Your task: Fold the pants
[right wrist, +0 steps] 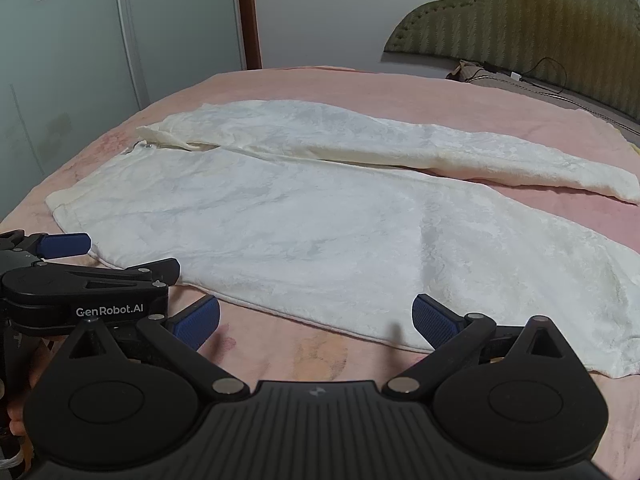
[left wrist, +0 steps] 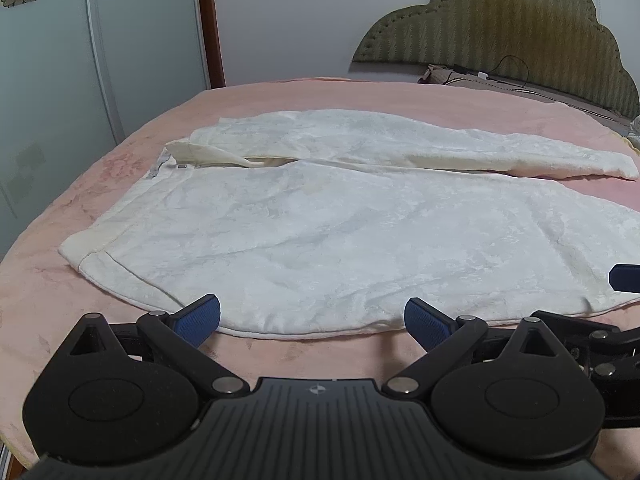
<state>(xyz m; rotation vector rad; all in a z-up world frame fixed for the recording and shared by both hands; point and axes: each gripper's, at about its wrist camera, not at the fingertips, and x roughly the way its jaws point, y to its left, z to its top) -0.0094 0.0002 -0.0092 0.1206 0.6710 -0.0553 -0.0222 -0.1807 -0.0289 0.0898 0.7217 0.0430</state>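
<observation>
Your left gripper (left wrist: 312, 318) and right gripper (right wrist: 316, 320), both spread wide and empty, sit just short of the near edge of the white pants (left wrist: 320, 236) lying left-to-right across the pink bed (left wrist: 48, 296).

Bare pink bedspread (left wrist: 320, 356) strip along near edge is free for both grippers. White pants (left wrist: 320, 232) cover the bed's middle, flat and low, easy to pass over. Headboard (left wrist: 500, 32) and cable (left wrist: 516, 72) sit far back, well apart. Wardrobe (left wrist: 48, 80) bounds the left side.
</observation>
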